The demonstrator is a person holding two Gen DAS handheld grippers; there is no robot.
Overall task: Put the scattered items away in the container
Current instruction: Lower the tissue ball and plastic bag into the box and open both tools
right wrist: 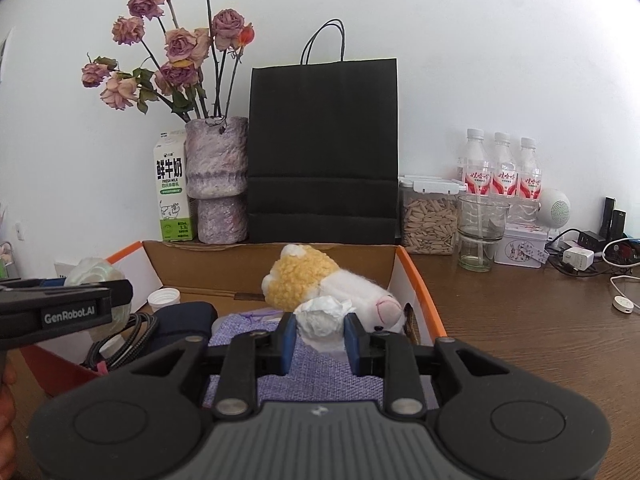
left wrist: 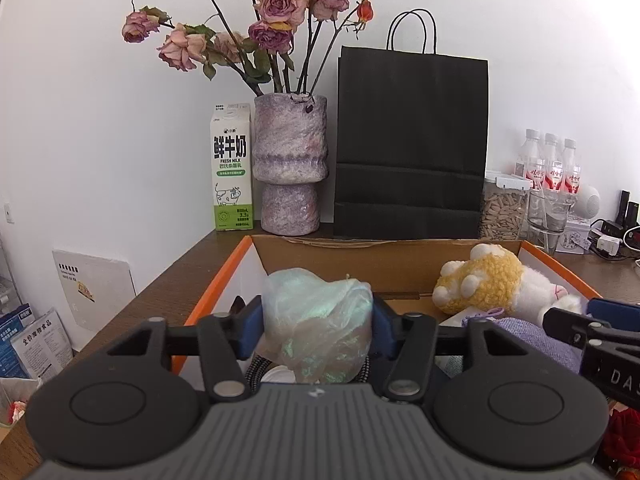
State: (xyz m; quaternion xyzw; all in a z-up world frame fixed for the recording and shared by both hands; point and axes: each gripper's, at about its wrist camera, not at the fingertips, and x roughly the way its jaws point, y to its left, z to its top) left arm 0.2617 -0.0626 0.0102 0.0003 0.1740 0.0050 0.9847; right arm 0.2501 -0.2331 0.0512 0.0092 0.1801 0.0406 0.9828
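Observation:
An open cardboard box with orange-edged flaps stands on the brown table. My left gripper is shut on a crumpled translucent plastic bag and holds it over the box's left side. My right gripper is shut on a crumpled white tissue over the box's right side. Inside the box lie a yellow-and-white plush toy, a purple cloth, a black cable, a dark pouch and a white cap.
Behind the box stand a milk carton, a purple vase of dried roses and a black paper bag. To the right are a seed jar, a glass, three water bottles, a tin, chargers and cables.

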